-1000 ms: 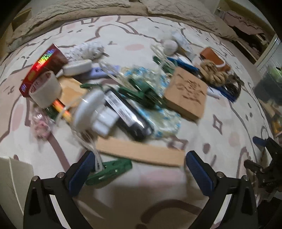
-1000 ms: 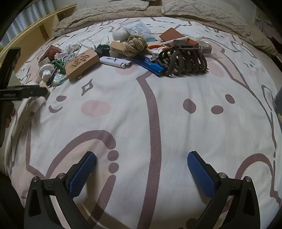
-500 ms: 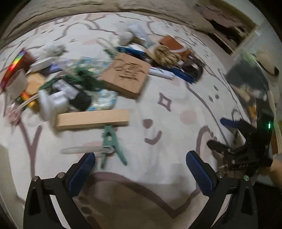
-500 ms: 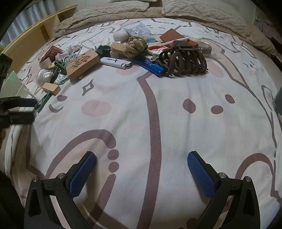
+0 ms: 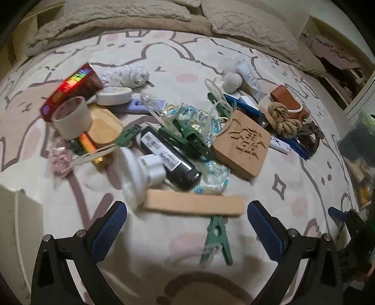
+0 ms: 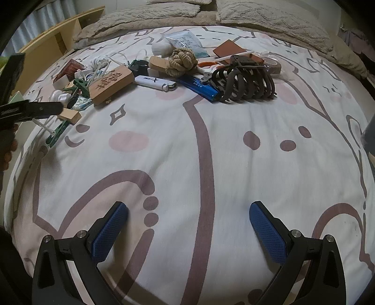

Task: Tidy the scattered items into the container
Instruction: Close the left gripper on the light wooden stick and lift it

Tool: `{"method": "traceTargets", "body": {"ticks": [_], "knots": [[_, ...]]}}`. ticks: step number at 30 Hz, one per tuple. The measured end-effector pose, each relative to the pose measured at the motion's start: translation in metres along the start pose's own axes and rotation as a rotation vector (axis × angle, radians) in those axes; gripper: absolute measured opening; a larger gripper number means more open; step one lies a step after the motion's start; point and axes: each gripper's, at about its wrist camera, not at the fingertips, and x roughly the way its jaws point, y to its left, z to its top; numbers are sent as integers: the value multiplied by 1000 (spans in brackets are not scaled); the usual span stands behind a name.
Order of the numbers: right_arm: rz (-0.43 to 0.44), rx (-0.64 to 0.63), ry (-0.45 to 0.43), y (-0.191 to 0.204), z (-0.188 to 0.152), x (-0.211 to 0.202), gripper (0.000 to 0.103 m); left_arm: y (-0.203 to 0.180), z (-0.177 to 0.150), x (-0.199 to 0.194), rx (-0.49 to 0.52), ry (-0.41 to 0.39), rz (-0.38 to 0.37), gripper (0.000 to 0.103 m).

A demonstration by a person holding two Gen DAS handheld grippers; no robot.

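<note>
1. The bed (image 6: 187, 152) fills both views, under a white cover with pink blobs and brown-grey outlines; beige pillows (image 6: 269, 21) line the top of the frame, and a pale wooden shelf unit (image 6: 61, 37) stands at upper left of the right-wrist view.
2. A white container corner (image 5: 14, 225) sits at the lower left edge of the left-wrist view, apart from the heap.
3. The scattered items lie in a heap across the middle of the left-wrist view, many overlapping.
4. A carved wooden plaque (image 5: 243, 143) lies right of centre, with a knotted rope ball (image 5: 283, 117) just beyond it.
5. A dark brown claw hair clip (image 6: 246, 79) rests at upper right of the right-wrist view, touching a blue flat case (image 6: 199, 86).
6. A plain wooden block (image 5: 194, 205) lies lengthwise between the left tongs (image 5: 186, 225) and the heap, its edge over a green clothespin (image 5: 218, 237).
7. A black tube (image 5: 168, 157), a tape roll (image 5: 72, 117) and a red box (image 5: 70, 86) crowd the left side.
8. The left tongs are spread wide, holding nothing.
9. The right tongs (image 6: 188, 227) are also spread wide and empty, over bare cover, well apart from the heap.
</note>
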Motion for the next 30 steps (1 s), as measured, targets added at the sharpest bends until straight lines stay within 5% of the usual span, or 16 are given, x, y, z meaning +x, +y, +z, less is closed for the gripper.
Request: {"method": "traceTargets", "body": {"ticks": [19,30], "knots": [[-7,4,-5,2,0,1,103,-40,-5,31,169,31,149,103],[-26,-4,-7,4,-1,1,103,-31,-1,1,75,-9,-2,101]]}}
